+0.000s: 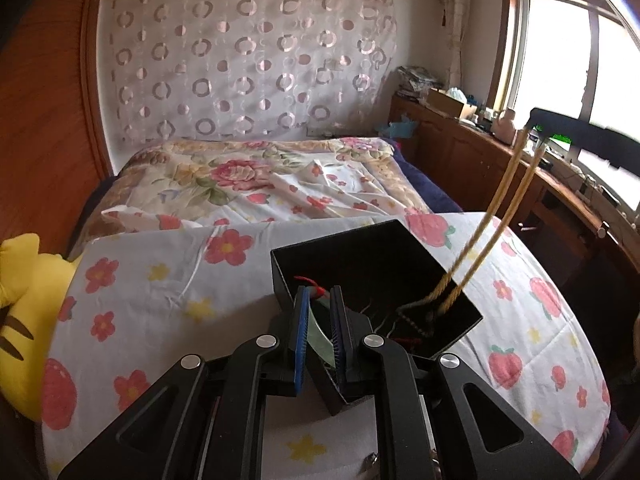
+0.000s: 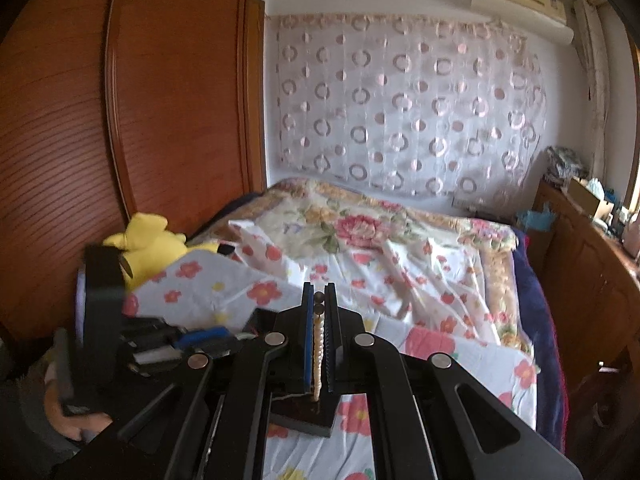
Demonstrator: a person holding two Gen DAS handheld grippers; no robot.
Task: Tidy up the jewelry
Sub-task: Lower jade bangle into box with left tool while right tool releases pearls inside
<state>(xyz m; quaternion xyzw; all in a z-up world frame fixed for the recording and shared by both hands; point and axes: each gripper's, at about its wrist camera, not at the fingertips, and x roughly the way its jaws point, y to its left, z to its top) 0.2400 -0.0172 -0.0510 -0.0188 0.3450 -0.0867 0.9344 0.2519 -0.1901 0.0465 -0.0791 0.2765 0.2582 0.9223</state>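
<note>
Necklace (image 1: 494,224) hangs as a long yellow beaded loop from the right gripper (image 1: 534,122), high and to the right, its lower end trailing down into the black box (image 1: 304,268) on the floral bedspread (image 1: 160,292). Right jaws pinch the strand. Left gripper (image 1: 319,330) clamps the box's near wall, steadying it; other jewelry crowds the bottom.

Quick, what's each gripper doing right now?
Left gripper: closed on the black box wall.
Right gripper: closed on a bead necklace.
</note>
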